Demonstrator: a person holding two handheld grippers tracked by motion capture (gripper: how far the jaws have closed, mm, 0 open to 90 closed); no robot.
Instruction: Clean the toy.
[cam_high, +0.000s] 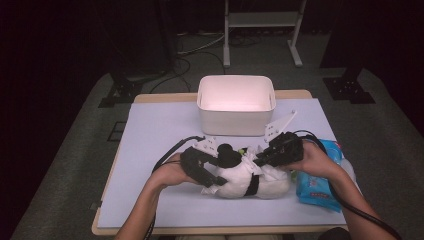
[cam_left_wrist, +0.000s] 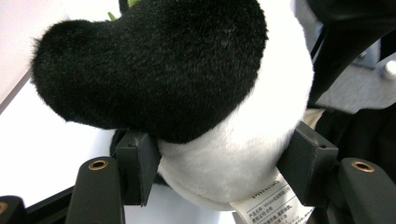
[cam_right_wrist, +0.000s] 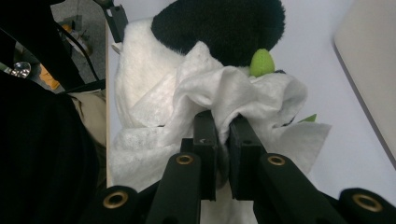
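Observation:
A black-and-white plush panda (cam_high: 240, 182) lies on the white table near its front edge. My left gripper (cam_high: 219, 178) comes in from the left and is shut on it. In the left gripper view the two pads (cam_left_wrist: 136, 168) press into the panda's white body (cam_left_wrist: 233, 154), below a black furry part, with a sewn label hanging beneath. My right gripper (cam_high: 258, 160) reaches in from the right, shut on a crumpled white wipe (cam_right_wrist: 233, 88). The wipe rests against the panda (cam_right_wrist: 219, 28), beside a small green piece (cam_right_wrist: 261, 62).
An open white bin (cam_high: 236, 105) stands just behind the panda at the table's middle back. A blue pack of wipes (cam_high: 320, 187) lies at the right, under the right forearm. The white table sheet (cam_high: 155, 135) stretches away to the left. Dark floor, cables and stands lie beyond.

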